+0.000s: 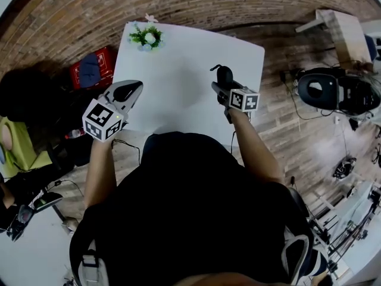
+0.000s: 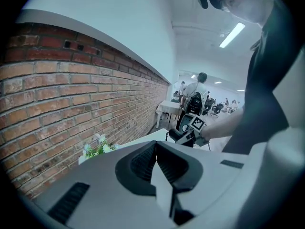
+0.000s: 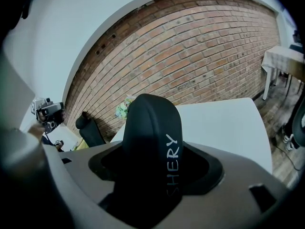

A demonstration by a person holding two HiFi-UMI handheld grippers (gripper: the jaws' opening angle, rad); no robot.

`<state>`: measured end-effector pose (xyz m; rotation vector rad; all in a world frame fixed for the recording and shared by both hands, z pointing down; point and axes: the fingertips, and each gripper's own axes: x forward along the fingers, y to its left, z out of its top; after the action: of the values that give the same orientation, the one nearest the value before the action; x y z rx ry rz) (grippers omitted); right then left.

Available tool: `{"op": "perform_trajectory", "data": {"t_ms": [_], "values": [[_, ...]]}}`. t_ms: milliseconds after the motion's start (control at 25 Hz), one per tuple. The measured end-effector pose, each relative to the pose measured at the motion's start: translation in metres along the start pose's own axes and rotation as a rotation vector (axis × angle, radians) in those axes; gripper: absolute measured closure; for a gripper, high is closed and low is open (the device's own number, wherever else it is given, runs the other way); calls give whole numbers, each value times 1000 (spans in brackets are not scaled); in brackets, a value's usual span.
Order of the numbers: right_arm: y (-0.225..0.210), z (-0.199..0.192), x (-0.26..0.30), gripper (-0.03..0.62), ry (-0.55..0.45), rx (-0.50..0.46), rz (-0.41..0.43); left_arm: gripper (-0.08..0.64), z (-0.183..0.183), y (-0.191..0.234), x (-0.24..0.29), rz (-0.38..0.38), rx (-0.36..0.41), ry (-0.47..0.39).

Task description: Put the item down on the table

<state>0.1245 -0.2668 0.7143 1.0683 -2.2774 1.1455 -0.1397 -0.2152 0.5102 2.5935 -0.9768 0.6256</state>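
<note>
A black rounded item (image 3: 152,142) with white lettering "SHERY" stands upright between the jaws of my right gripper (image 1: 224,75), which is shut on it. It hides the jaw tips in the right gripper view. In the head view the item (image 1: 225,71) hangs over the right part of the white table (image 1: 178,70). My left gripper (image 1: 126,92) is held at the table's left front edge. Its jaws (image 2: 156,159) are pressed together with nothing between them. The right gripper (image 2: 187,132) also shows from the left gripper view, over the table.
A small pot of flowers (image 1: 146,37) stands at the table's far left corner, by the brick wall (image 1: 71,16). A red case (image 1: 92,69) lies on the floor to the left. Black equipment (image 1: 333,91) and a wooden table (image 1: 342,31) stand to the right.
</note>
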Motion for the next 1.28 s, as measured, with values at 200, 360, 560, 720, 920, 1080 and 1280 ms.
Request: {"op": "perform_trajectory", "data": {"t_ms": [200, 360, 560, 720, 920, 1080, 1280], "values": [[-4, -14, 8, 244, 40, -3, -10, 549, -5, 5, -2, 1, -11, 6], [-4, -21, 17, 244, 69, -9, -11, 549, -9, 11, -3, 1, -20, 14], [-6, -25, 25, 244, 89, -17, -18, 549, -13, 16, -4, 3, -29, 17], [-8, -26, 33, 244, 101, -19, -25, 549, -18, 22, -5, 5, -38, 20], [-16, -32, 38, 244, 116, -8, -45, 549, -23, 26, -4, 3, -48, 28], [-21, -37, 41, 244, 131, -4, -57, 549, -25, 27, -3, -2, -52, 33], [-24, -47, 47, 244, 153, 1, -64, 549, -29, 31, 0, -8, -57, 38]]}}
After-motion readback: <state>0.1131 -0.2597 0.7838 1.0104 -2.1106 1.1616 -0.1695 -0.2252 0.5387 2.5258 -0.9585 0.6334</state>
